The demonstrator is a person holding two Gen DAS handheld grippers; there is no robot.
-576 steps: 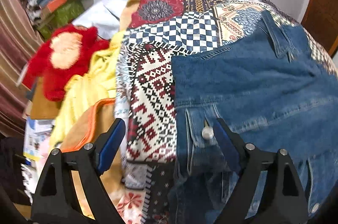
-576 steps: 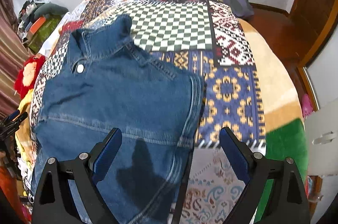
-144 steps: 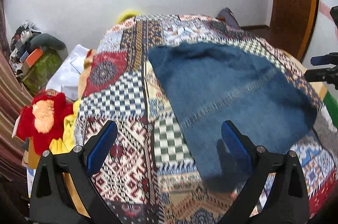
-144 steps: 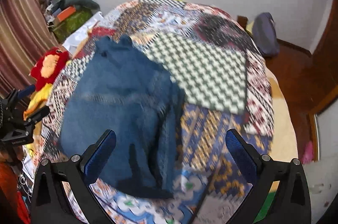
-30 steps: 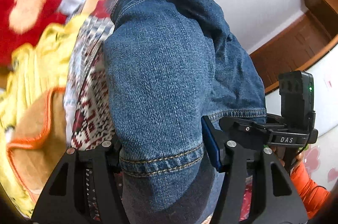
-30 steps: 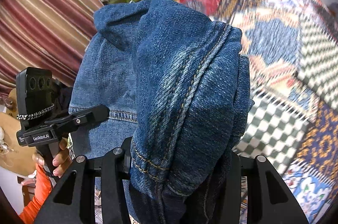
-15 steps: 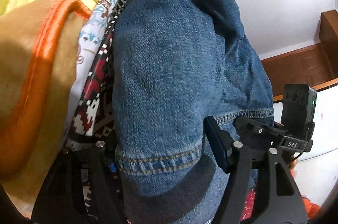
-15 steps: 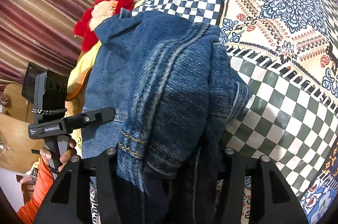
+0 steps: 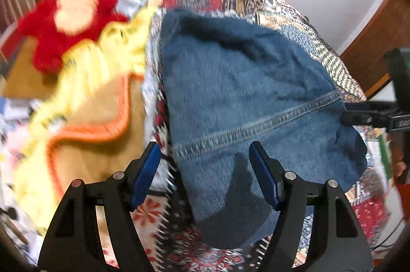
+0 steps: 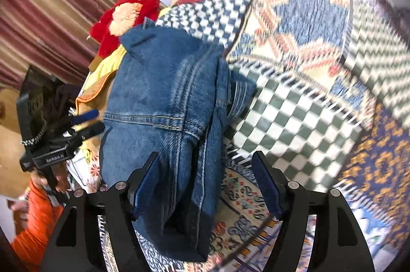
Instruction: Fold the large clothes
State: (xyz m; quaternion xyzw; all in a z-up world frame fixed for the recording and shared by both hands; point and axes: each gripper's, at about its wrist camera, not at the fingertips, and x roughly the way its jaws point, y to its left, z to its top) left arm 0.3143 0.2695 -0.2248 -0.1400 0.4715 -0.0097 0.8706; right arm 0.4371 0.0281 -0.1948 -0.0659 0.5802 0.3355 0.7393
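A folded blue denim jacket (image 9: 238, 97) lies on the patchwork bedspread (image 9: 258, 2) near the bed's left edge. My left gripper (image 9: 205, 173) hovers open over the jacket's near end. Its pads are clear of the cloth. In the right wrist view the same jacket (image 10: 164, 97) is a thick stack with its seams facing me. My right gripper (image 10: 205, 182) is above the jacket's near right corner. Its jaws are opening, with the denim edge loose between them and not pinched. Each gripper shows in the other's view: the right gripper (image 9: 369, 115) and the left gripper (image 10: 64, 138).
A red plush toy (image 9: 69, 23), yellow cloth (image 9: 84, 72) and a tan blanket with orange trim (image 9: 102, 118) are piled left of the bed. A striped curtain (image 10: 46, 10) hangs behind them. A wooden door (image 9: 371, 46) stands at right. A person's orange sleeve (image 10: 36, 223) is at lower left.
Both grippers had the denim bundle clamped between their jaws and lowered it. Now the jacket rests on the bedspread, the jaws stand wider and both have drawn back from it.
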